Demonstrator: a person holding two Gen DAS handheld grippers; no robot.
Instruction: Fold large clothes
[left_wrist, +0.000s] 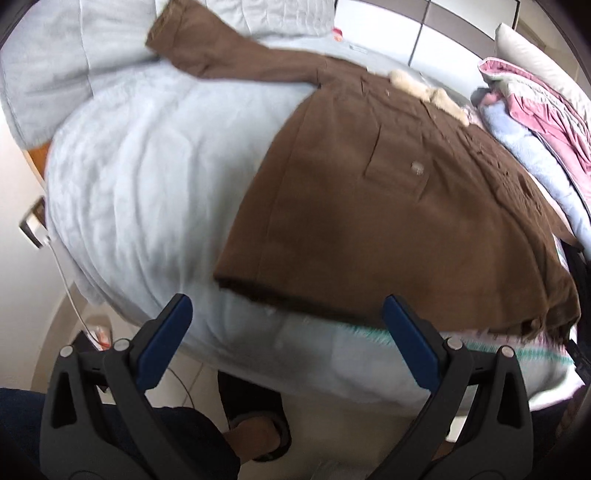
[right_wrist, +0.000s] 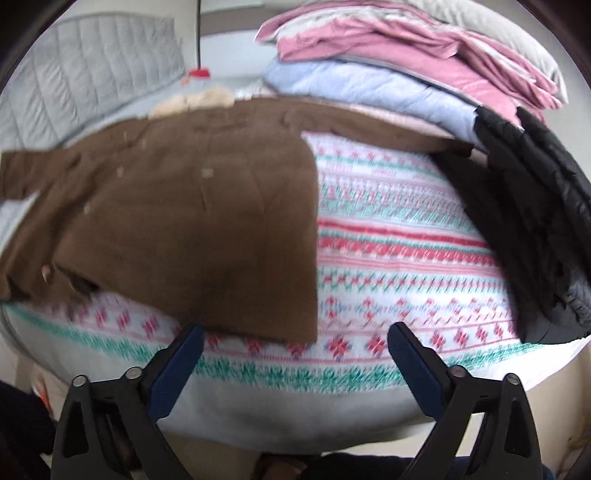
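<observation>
The brown coat (left_wrist: 388, 206) lies spread flat on the bed (left_wrist: 147, 177), front side up, with its cream fur collar (left_wrist: 428, 92) at the far end and its hem toward the near edge. One sleeve (left_wrist: 207, 48) extends to the far left across a pale blue blanket (left_wrist: 140, 155). In the right wrist view the other sleeve (right_wrist: 376, 125) runs along the far side over a patterned bedspread (right_wrist: 399, 236) in red, green and white.

Left tool (left_wrist: 288, 317): released, jaws wide apart, nothing between the blue pads (left_wrist: 170, 332). It hangs just above the near edge of the bed, close to the coat's hem at its left corner, not touching it.

Right tool (right_wrist: 295, 343): released, jaws wide, no fabric between them. It sits near the hem's right corner (right_wrist: 303, 332); contact appears absent, though motion blur limits certainty.

At the right of the bed lies a stack of folded items: pink (right_wrist: 406, 44), light blue (right_wrist: 362, 85) and a black quilted garment (right_wrist: 535, 221). A grey quilted item (right_wrist: 92, 66) lies at the far left.

Below the left tool, the person's foot in a slipper (left_wrist: 255, 432) rests on the floor.
</observation>
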